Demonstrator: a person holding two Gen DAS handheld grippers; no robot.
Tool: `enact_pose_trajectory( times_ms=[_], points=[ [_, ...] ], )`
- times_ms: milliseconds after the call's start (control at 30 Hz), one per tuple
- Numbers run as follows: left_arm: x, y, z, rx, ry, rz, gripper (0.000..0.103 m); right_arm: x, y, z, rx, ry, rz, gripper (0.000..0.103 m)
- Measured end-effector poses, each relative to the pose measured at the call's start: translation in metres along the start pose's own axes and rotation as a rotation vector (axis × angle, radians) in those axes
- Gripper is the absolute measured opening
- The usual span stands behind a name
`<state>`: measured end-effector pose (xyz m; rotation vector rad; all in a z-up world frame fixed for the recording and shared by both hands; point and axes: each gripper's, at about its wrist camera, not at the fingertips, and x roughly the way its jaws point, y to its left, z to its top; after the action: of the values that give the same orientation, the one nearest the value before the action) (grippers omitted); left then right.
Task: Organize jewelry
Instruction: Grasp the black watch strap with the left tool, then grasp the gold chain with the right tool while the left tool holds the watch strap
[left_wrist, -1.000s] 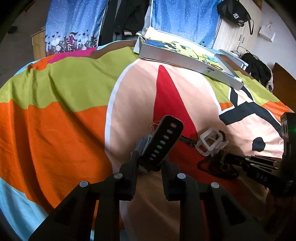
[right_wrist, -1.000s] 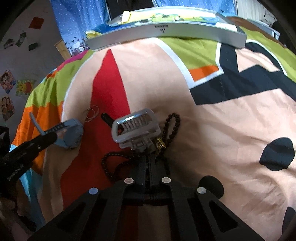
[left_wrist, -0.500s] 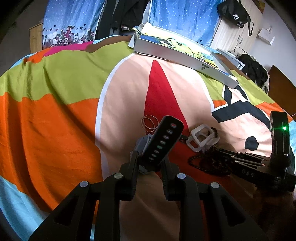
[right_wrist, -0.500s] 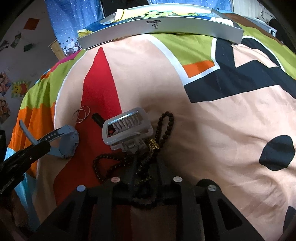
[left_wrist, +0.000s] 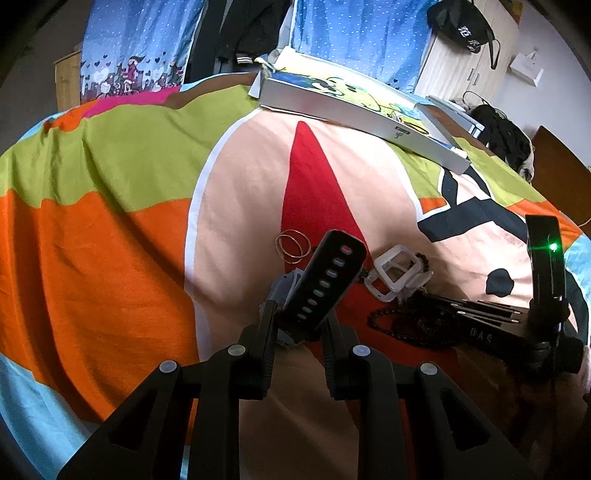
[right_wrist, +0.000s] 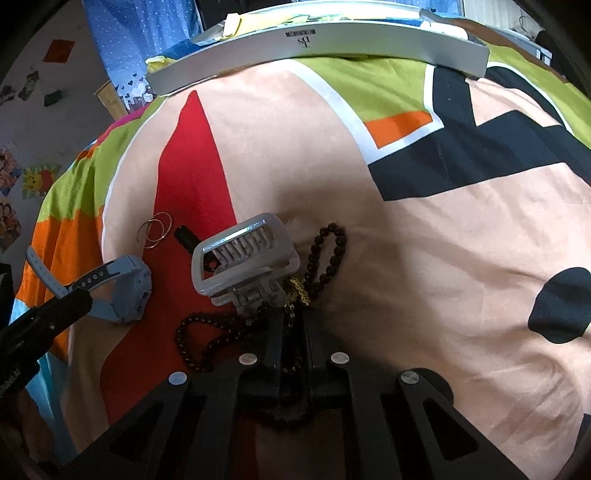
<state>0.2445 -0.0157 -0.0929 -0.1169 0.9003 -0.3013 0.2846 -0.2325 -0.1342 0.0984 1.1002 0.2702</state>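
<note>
A grey-blue watch (left_wrist: 321, 284) with a black holed strap stands up between the fingers of my left gripper (left_wrist: 299, 325), which is shut on it; the right wrist view shows the watch (right_wrist: 125, 291) just above the bedspread. A white hair clip (right_wrist: 243, 258) lies on a dark bead necklace (right_wrist: 328, 251) with a gold charm. My right gripper (right_wrist: 293, 325) sits just behind the clip, its fingers closed narrowly on the necklace's beads. Thin metal rings (right_wrist: 157, 229) lie to the left of the clip.
Everything rests on a colourful bedspread (left_wrist: 129, 221). A long silver box (right_wrist: 332, 37) with a cartoon-printed lid lies at the far side. A small black cylinder (right_wrist: 184, 234) sits beside the rings. Blue curtains and dark clothes hang behind the bed.
My right gripper let go of the hair clip's handle, opened, then narrowed again around the beads just behind the clip. The left gripper kept hold of the watch and shifted slightly.
</note>
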Motion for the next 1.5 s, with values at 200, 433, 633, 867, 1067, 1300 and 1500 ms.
enact_pose_trajectory(
  times_ms=[200, 433, 633, 867, 1067, 1300, 1500],
  points=[
    [-0.003, -0.003, 0.0, 0.011, -0.01, 0.0, 0.018, -0.021, 0.004, -0.001, -0.016, -0.066, 0.006, 0.009],
    [-0.01, -0.003, 0.002, 0.003, -0.041, -0.009, 0.018, -0.047, 0.001, -0.003, 0.005, -0.157, 0.028, 0.009],
    [-0.018, -0.004, 0.004, -0.003, -0.067, -0.024, 0.018, -0.065, -0.004, -0.003, 0.046, -0.217, 0.074, 0.009],
    [-0.016, -0.002, 0.005, -0.011, -0.059, -0.019, 0.018, -0.08, -0.019, -0.007, 0.1, -0.247, 0.123, 0.009],
    [-0.016, -0.002, 0.004, -0.009, -0.053, -0.021, 0.018, -0.085, -0.021, -0.007, 0.087, -0.241, 0.097, 0.009],
    [-0.014, -0.001, 0.004, -0.011, -0.043, -0.023, 0.018, -0.065, -0.02, -0.016, 0.039, -0.087, -0.024, 0.009],
    [-0.01, -0.001, 0.002, -0.013, -0.023, -0.022, 0.018, -0.058, -0.028, -0.026, 0.074, -0.006, -0.04, 0.009]
  ],
)
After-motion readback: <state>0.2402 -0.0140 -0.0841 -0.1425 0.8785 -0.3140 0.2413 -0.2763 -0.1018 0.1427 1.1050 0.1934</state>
